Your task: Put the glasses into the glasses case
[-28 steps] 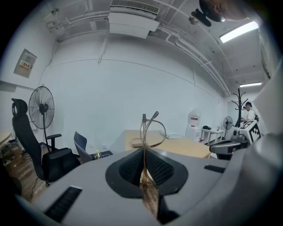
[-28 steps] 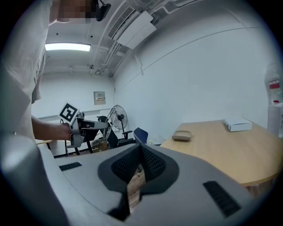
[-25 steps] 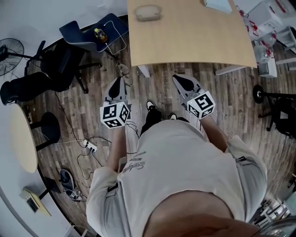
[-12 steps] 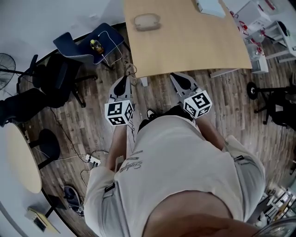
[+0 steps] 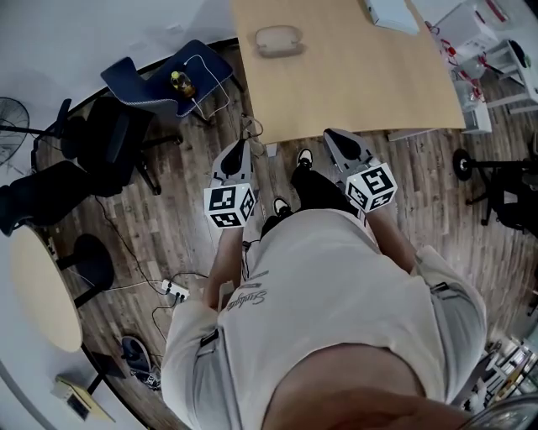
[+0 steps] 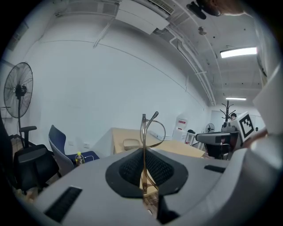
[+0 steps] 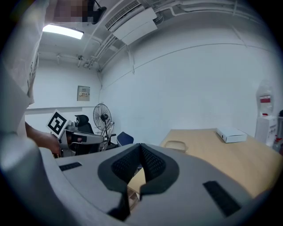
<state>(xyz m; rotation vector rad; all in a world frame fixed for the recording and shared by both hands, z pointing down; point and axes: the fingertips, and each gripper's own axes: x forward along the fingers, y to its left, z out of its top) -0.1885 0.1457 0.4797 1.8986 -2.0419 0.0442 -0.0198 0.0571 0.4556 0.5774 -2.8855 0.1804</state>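
Left tool (image 6: 143,154) is pressed together on the glasses (image 6: 153,129), pinching thin frame wire only. Right tool (image 7: 140,150) is pressed together, empty.

Risk: with so narrow a hold, the frame could twist or slip out.

Case (image 5: 278,40) lies near the desk's (image 5: 353,92) far edge; lid state unclear.

A power strip (image 5: 175,291) lies on the wood floor (image 5: 168,210): trip hazard.

A light wooden table (image 5: 353,84) stands on a wood-plank floor (image 5: 168,243). Two things lie on the table: a beige glasses case (image 5: 278,39) toward its left edge, and a flat white box (image 5: 392,13) toward its right side. A white power strip (image 5: 175,291) lies on the floor, well left of the table.
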